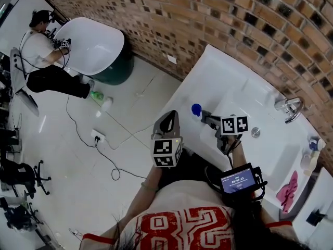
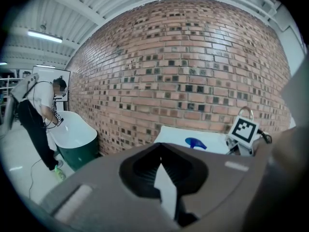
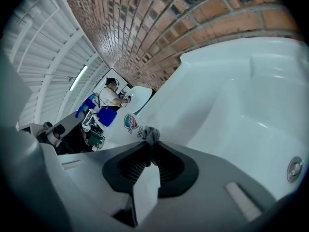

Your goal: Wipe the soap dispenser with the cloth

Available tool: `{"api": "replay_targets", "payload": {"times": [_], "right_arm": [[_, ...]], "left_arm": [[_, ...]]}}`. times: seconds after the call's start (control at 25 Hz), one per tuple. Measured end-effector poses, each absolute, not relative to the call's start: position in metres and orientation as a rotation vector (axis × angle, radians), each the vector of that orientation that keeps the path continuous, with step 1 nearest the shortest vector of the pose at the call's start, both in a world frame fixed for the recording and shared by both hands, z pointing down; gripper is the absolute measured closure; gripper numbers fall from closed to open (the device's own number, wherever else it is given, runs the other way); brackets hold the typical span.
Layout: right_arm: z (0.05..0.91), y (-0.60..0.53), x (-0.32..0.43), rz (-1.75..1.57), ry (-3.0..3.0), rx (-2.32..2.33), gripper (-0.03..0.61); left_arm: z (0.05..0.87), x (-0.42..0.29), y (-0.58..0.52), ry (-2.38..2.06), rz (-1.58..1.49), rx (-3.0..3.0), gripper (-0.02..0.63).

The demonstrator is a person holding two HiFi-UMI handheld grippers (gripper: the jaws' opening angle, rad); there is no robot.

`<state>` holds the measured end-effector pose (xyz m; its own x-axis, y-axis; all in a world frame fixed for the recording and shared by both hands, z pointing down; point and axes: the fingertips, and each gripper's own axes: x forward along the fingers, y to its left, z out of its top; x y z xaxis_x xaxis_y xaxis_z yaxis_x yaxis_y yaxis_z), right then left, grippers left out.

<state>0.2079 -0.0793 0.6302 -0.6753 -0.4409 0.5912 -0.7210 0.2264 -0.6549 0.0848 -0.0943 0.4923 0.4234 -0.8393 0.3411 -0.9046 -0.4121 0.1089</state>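
The soap dispenser (image 1: 196,109) stands on the left ledge of the white sink (image 1: 229,82); its blue pump top shows in the head view. In the right gripper view its white, logo-printed body (image 3: 126,122) lies just past the jaw tips. My right gripper (image 1: 207,117) (image 3: 150,146) is shut on a small grey tuft of cloth (image 3: 151,134) that touches the bottle. My left gripper (image 1: 170,114) (image 2: 162,170) hangs left of the sink, off the bottle, shut with nothing in it. The left gripper view catches the blue pump (image 2: 195,143).
A chrome tap (image 1: 289,108) and drain (image 1: 255,132) belong to the basin. A pink cloth (image 1: 287,190) lies on the sink's right rim near small bottles (image 1: 310,158). Brick wall (image 1: 208,20) behind. Another person (image 1: 44,53) works at a white tub (image 1: 91,43); cables cross the floor (image 1: 99,139).
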Motion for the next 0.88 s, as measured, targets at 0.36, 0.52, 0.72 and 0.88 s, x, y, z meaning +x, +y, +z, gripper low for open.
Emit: {"api": "replay_targets", "payload": {"times": [0.36, 0.52, 0.72, 0.88], "right_arm": [[0.607, -0.097, 0.216, 1.368, -2.273, 1.134, 0.528], [0.571, -0.113, 0.217, 1.263, -2.376, 1.134, 0.528], [0.554, -0.12, 0.205, 1.186, -2.451, 1.074, 0.528], [0.566, -0.121, 0.203, 1.201, -2.419, 1.075, 0.528]], "left_arm": [[0.496, 0.071, -0.094, -1.542, 0.346, 2.37, 0.612], [0.498, 0.073, -0.096, -1.535, 0.346, 2.375, 0.612], [0.5, 0.074, -0.098, -1.53, 0.351, 2.375, 0.612], [0.502, 0.069, -0.098, -1.537, 0.355, 2.359, 0.612]]}}
